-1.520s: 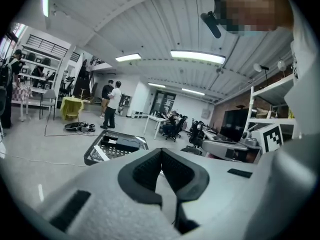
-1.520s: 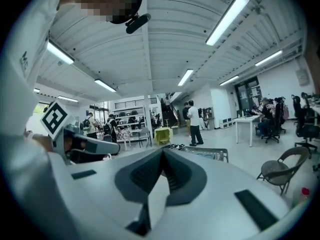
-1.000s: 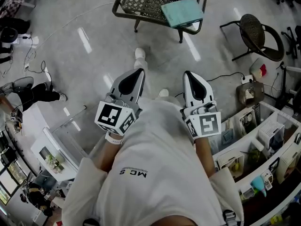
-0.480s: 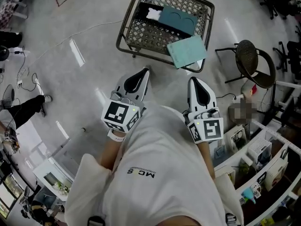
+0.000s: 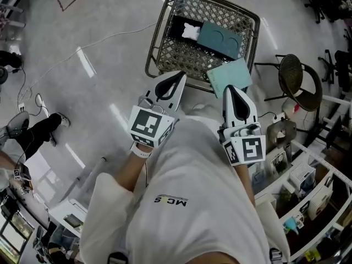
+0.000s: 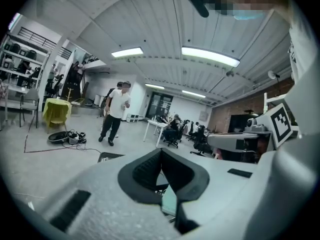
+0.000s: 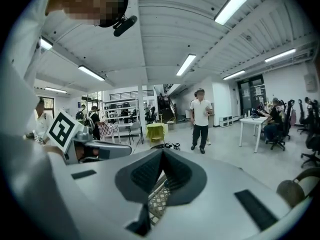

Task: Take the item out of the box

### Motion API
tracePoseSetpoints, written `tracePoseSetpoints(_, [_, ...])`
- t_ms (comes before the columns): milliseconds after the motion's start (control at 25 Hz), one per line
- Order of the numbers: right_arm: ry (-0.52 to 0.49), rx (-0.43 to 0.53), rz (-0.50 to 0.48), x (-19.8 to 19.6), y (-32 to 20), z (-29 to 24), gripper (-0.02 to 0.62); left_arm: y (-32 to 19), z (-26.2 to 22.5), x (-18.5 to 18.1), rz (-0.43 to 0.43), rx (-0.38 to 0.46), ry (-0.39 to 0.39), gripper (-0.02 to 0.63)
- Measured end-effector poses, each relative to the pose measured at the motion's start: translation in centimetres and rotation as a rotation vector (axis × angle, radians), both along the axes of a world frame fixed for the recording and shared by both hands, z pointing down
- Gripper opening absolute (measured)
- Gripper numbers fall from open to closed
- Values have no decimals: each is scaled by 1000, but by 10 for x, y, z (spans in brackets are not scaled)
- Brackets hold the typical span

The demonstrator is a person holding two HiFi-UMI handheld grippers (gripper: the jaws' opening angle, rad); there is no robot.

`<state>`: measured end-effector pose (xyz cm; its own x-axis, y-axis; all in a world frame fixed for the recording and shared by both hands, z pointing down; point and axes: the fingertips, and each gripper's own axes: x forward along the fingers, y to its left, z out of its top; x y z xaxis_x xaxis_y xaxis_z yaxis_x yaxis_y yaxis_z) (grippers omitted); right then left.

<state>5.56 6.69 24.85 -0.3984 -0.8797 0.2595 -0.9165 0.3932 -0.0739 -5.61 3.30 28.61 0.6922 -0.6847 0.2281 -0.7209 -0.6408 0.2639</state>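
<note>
White item (image 5: 191,31) lies in the black box (image 5: 177,24) near the wire table's (image 5: 186,56) far edge, well ahead of the left gripper (image 5: 177,77) and right gripper (image 5: 229,90), both with fingers pressed together on nothing.

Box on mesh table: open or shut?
Open. The box shows its black inside, a white item in it; a teal panel, perhaps its lid, lies beside it.

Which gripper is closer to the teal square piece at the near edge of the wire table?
Right. In the head view the right gripper sits just below the teal square piece; the left gripper is farther off to its left, by the wire table rim.
</note>
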Motion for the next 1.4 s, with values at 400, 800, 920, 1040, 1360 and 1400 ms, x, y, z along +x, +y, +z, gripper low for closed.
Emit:
tracePoseSetpoints(400, [25,-34,-55,-17,-30,10,15,-29,19,-4,6,-7,-53,25])
tracePoseSetpoints(800, [-25,-91,-85,-23,-69,41,15,-57,51,-8,17,-49,-153,25])
tracePoseSetpoints(920, [-16,-84,-107,-18,-84,48,15,-77,55,0,29,-50,-177,25])
tracePoseSetpoints(1040, [-23,-90,-108,-14,-96,59,15,-92,67,9,54,-54,-214,25])
tracePoseSetpoints(1360, [-27,-91,-86,-2,-125,90,15,-129,132,28,128,-92,-329,25])
tracePoseSetpoints(1400, [-29,-104,-88,0,-126,96,15,-132,141,31,139,-101,-344,25])
